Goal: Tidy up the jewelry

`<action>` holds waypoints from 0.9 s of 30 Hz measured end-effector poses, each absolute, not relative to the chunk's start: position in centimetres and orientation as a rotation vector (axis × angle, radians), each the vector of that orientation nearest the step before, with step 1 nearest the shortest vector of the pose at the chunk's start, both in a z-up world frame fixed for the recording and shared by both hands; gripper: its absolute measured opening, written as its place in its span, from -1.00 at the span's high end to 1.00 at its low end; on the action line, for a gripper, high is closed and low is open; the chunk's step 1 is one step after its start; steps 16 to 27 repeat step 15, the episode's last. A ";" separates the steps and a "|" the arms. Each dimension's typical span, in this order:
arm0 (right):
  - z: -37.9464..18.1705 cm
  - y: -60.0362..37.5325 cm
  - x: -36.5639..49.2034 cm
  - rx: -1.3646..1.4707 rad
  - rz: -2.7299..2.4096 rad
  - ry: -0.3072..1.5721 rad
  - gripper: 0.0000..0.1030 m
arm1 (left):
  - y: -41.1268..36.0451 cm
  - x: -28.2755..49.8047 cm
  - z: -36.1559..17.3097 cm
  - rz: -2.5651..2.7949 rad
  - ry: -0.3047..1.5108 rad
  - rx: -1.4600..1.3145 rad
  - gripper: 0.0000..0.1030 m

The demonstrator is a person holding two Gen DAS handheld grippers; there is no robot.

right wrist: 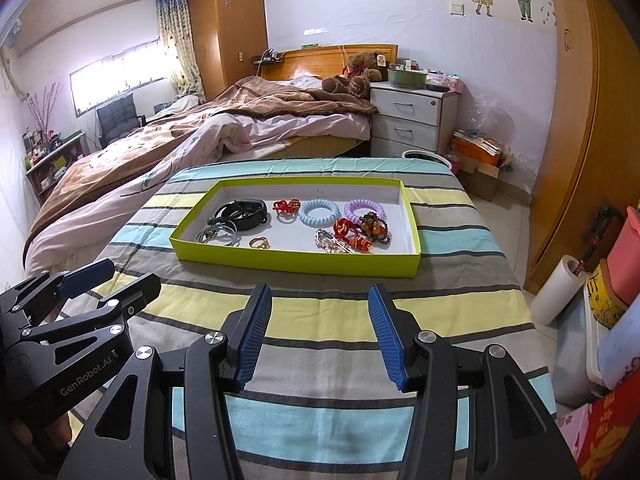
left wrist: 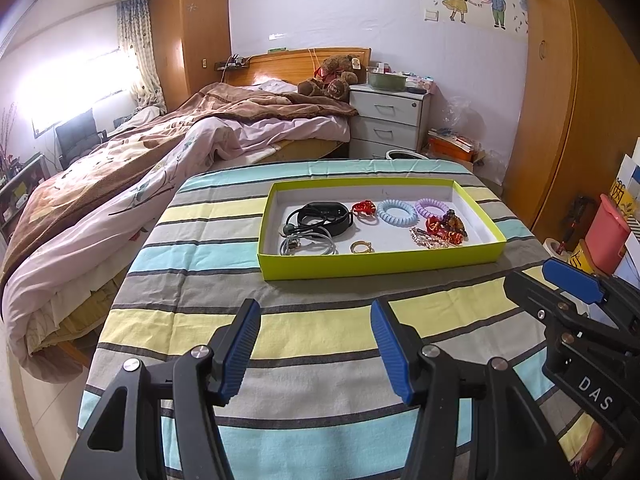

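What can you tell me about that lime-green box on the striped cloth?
The lime-green box is a shallow, lidless rectangular tray, seemingly cardboard, with a white inside. It sits flat on the striped cloth. Inside lie spiral hair ties, a black band, a gold ring and other pieces. Neither pair of fingers touches it.

The cloth (left wrist: 320, 340) is matt woven fabric, creased. The tray (left wrist: 380, 262) looks like matt card, lime outside, white inside. The coil ties (left wrist: 394, 211) are glossy smooth plastic; the ring (left wrist: 362, 247) is shiny gold-coloured metal; the band (left wrist: 326, 216) is matt black. Both grippers (left wrist: 316, 344) (right wrist: 320, 336) are matt black plastic with ribbed blue pads (left wrist: 244, 350) and bright metal pins. The wardrobe (left wrist: 560, 120) is smooth, slightly glossy wood.
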State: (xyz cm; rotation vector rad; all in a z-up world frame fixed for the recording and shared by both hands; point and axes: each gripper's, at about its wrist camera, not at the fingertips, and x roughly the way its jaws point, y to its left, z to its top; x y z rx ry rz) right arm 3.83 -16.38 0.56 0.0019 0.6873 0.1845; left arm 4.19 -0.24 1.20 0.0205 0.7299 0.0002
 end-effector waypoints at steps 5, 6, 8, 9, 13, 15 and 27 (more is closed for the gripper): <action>0.6 -16.4 3.8 0.003 0.184 0.687 0.01 | -0.3 4.2 1.2 -0.005 0.729 0.020 -0.10; 0.6 -16.4 3.8 0.002 0.182 0.688 0.01 | -0.3 4.2 1.1 -0.005 0.729 0.019 -0.10; 0.6 -16.3 3.8 0.002 0.183 0.687 0.01 | -0.3 4.2 1.2 -0.007 0.729 0.019 -0.10; 0.6 -16.3 3.8 0.001 0.183 0.688 0.01 | -0.3 4.2 1.1 -0.009 0.729 0.018 -0.10; 0.6 -16.3 3.8 0.002 0.183 0.687 0.01 | -0.4 4.2 1.1 -0.012 0.728 0.020 -0.10; 0.6 -16.3 3.8 0.001 0.182 0.688 0.01 | -0.5 4.2 1.2 -0.022 0.727 0.018 -0.10; 0.6 -16.3 3.8 0.001 0.182 0.688 0.01 | -0.5 4.2 1.2 -0.022 0.727 0.018 -0.10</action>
